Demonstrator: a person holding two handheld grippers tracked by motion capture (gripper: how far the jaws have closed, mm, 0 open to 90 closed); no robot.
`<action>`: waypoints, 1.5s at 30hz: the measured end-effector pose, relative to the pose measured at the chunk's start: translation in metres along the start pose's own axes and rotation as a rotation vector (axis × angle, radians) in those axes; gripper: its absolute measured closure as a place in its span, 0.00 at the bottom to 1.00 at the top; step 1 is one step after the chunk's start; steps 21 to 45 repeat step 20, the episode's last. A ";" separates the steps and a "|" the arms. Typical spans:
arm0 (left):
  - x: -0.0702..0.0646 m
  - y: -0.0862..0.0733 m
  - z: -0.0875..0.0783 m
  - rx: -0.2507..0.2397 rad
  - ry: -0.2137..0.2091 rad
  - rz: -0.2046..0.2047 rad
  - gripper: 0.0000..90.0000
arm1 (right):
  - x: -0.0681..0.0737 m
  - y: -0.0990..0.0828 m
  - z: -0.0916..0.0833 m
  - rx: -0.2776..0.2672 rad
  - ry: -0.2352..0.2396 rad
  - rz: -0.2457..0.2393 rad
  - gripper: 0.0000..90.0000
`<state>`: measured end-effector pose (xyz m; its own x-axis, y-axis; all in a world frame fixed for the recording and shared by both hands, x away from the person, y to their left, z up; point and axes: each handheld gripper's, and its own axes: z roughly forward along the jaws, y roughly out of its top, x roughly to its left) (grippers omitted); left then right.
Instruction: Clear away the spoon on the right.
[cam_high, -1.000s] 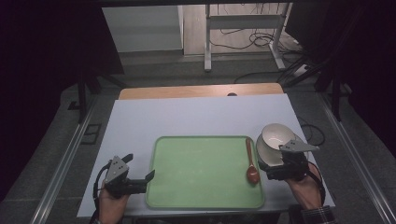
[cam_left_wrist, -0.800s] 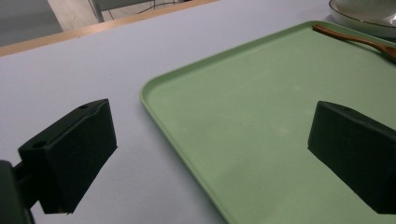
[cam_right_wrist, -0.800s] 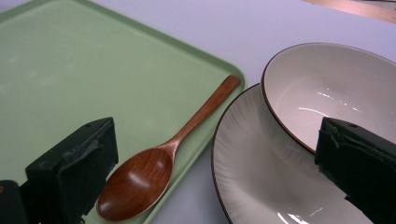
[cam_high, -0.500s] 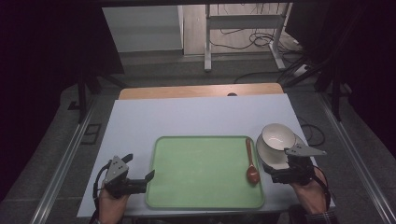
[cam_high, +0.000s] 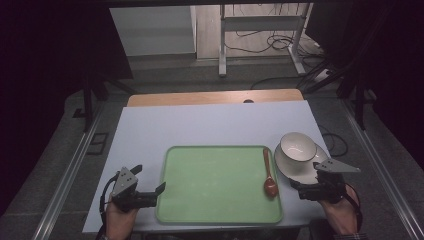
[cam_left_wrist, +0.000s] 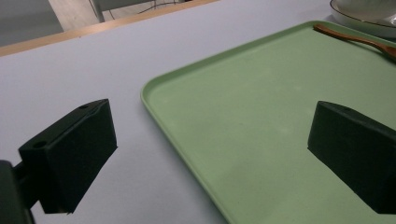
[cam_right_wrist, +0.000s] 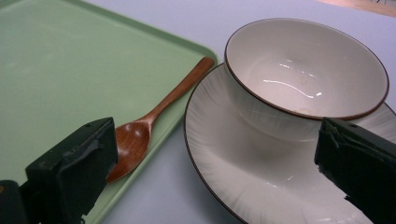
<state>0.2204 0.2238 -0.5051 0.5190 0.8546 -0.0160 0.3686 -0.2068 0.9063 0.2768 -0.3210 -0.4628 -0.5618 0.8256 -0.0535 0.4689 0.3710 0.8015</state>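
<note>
The tray (cam_high: 218, 185) lies at the tabletop (cam_high: 200, 125) near edge, centred. The spoon (cam_high: 269, 175) lies on the tray at 3 o'clock. The plate (cam_high: 292, 167) sits just beside the tray at 3 o'clock, with the bowl (cam_high: 297, 147) on it.

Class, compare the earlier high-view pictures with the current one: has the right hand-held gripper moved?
Yes. Judged against the plate, the right hand-held gripper has drawn back toward the person; it overlapped the bowl and plate earlier, and is now near the plate's near rim.
</note>
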 end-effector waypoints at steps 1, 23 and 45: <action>0.000 0.000 0.000 0.000 0.000 0.000 0.01 | 0.000 -0.001 0.000 -0.001 -0.003 -0.002 0.00; 0.000 0.000 0.001 0.006 0.004 0.005 0.01 | -0.003 -0.022 0.002 0.037 -0.023 0.004 0.00; 0.000 0.000 0.001 0.006 0.004 0.005 0.01 | -0.003 -0.022 0.002 0.037 -0.023 0.004 0.00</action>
